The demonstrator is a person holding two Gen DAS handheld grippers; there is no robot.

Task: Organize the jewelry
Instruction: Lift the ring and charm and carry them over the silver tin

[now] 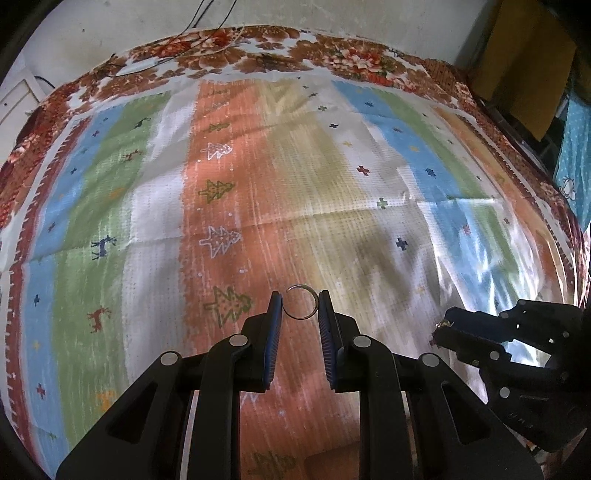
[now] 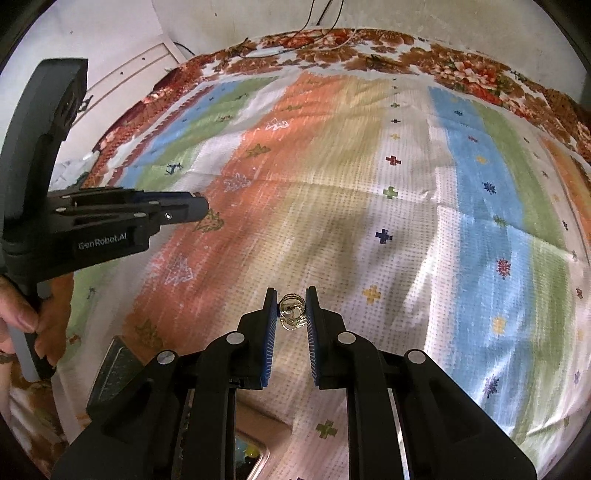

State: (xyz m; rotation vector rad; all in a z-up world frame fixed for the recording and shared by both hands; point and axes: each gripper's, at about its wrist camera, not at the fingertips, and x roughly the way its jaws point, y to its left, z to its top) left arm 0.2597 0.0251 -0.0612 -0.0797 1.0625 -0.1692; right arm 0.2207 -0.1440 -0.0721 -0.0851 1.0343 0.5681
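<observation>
My left gripper (image 1: 300, 302) is shut on a thin silver ring (image 1: 300, 316), held between its blue pads above the striped cloth (image 1: 258, 184). My right gripper (image 2: 291, 307) is shut on a small gold coiled jewelry piece (image 2: 291, 313), held above the cloth (image 2: 369, 184). In the left wrist view the right gripper (image 1: 439, 330) sits at the lower right with the gold piece at its tip. In the right wrist view the left gripper (image 2: 201, 208) reaches in from the left; the ring cannot be made out there.
An open jewelry box (image 2: 114, 373) with a dark padded lid lies at the lower left of the right wrist view, partly hidden behind the gripper. Cables (image 1: 192, 33) run along the far edge. A person's hand (image 2: 18, 314) grips the left handle.
</observation>
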